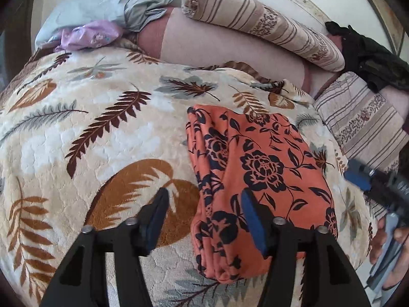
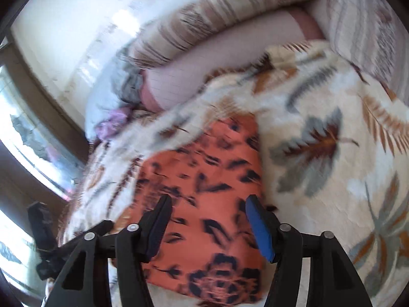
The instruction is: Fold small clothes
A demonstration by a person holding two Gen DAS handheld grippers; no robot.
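A folded orange garment with dark navy flowers (image 1: 255, 174) lies flat on the leaf-patterned blanket (image 1: 102, 133). My left gripper (image 1: 204, 197) is open and empty, its jaws astride the garment's left folded edge, just above it. The right gripper's body (image 1: 378, 181) shows at the right edge of the left wrist view, held by a hand. In the blurred right wrist view the same garment (image 2: 204, 174) lies under my right gripper (image 2: 207, 202), which is open and empty above it.
Striped bolster cushions (image 1: 260, 18) lie along the back. A grey cloth (image 1: 143, 7) and a lilac cloth (image 1: 92, 34) sit at the back left. A black garment (image 1: 368, 53) lies at the back right. A window (image 2: 23, 138) is at the left.
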